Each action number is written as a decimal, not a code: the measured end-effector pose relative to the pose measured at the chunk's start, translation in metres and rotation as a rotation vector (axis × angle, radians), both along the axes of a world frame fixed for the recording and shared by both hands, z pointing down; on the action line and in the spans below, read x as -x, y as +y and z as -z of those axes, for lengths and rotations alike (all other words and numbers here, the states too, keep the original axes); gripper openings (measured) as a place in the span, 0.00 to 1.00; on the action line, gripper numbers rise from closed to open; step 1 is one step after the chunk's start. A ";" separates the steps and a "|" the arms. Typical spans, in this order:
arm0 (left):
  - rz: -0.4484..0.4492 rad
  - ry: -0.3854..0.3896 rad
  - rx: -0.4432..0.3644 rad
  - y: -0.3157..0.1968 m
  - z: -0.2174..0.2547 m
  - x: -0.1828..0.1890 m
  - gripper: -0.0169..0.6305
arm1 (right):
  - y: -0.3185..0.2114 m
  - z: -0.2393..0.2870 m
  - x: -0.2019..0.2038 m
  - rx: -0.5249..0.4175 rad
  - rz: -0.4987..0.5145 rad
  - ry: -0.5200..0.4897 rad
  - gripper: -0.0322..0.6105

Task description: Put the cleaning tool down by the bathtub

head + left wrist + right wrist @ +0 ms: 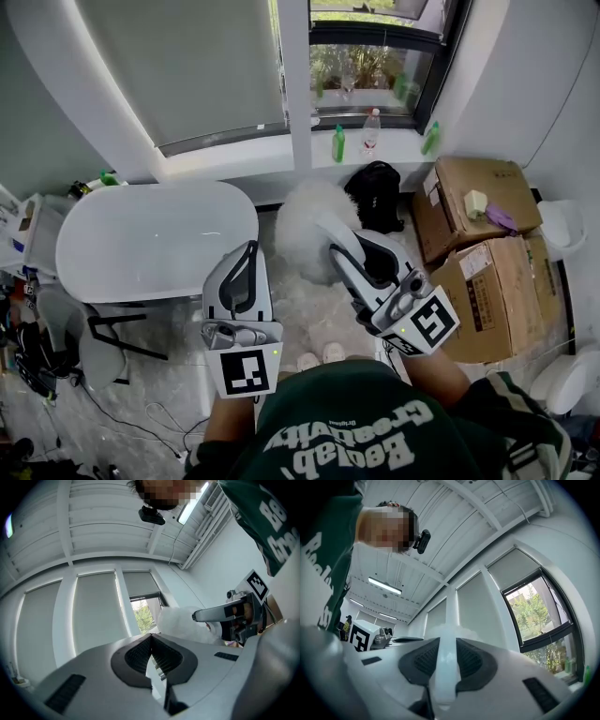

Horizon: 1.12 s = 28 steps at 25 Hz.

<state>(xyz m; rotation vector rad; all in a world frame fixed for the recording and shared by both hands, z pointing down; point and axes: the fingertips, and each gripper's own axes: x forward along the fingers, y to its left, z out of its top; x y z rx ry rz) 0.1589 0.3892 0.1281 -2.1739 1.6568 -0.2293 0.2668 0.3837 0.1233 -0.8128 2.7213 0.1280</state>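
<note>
The cleaning tool is a fluffy white duster (pixel 302 228) on a pale handle (pixel 443 667). My right gripper (pixel 332 234) is shut on that handle, and the fluffy head (pixel 451 632) rises just past the pads. The duster head hangs above the floor, right of the white oval bathtub (pixel 150 239). In the left gripper view the duster (pixel 180 623) and the right gripper (pixel 206 615) show at the right. My left gripper (pixel 246 255) hovers by the tub's right end, its jaws together and nothing held.
Cardboard boxes (pixel 478 258) are stacked at the right, with a black bag (pixel 375 192) behind the duster. Bottles (pixel 338 143) stand on the windowsill. A dark-framed chair (pixel 108 342) and clutter sit in front of the tub at the left.
</note>
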 end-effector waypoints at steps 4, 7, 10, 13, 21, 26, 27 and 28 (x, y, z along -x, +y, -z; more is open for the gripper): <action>0.000 0.004 0.004 -0.003 0.001 -0.007 0.03 | 0.001 -0.003 -0.006 -0.004 -0.004 0.018 0.20; 0.002 0.008 0.002 -0.004 0.000 -0.012 0.03 | 0.001 -0.004 -0.014 0.001 -0.002 0.004 0.20; 0.009 0.008 0.009 -0.005 -0.004 -0.019 0.03 | 0.001 -0.010 -0.023 0.002 -0.003 0.007 0.20; 0.002 0.008 0.004 -0.003 -0.007 -0.028 0.03 | 0.002 -0.013 -0.033 0.000 -0.005 0.007 0.20; -0.015 -0.017 0.016 0.003 -0.014 -0.047 0.03 | 0.009 -0.022 -0.056 0.005 -0.025 0.004 0.20; -0.010 -0.008 0.031 0.009 -0.016 -0.051 0.03 | 0.014 -0.028 -0.066 0.020 -0.029 -0.003 0.20; -0.010 -0.014 0.034 0.010 -0.017 -0.052 0.03 | 0.015 -0.027 -0.067 0.020 -0.030 -0.011 0.20; -0.010 -0.018 0.034 0.011 -0.018 -0.052 0.03 | 0.015 -0.027 -0.068 0.020 -0.031 -0.019 0.20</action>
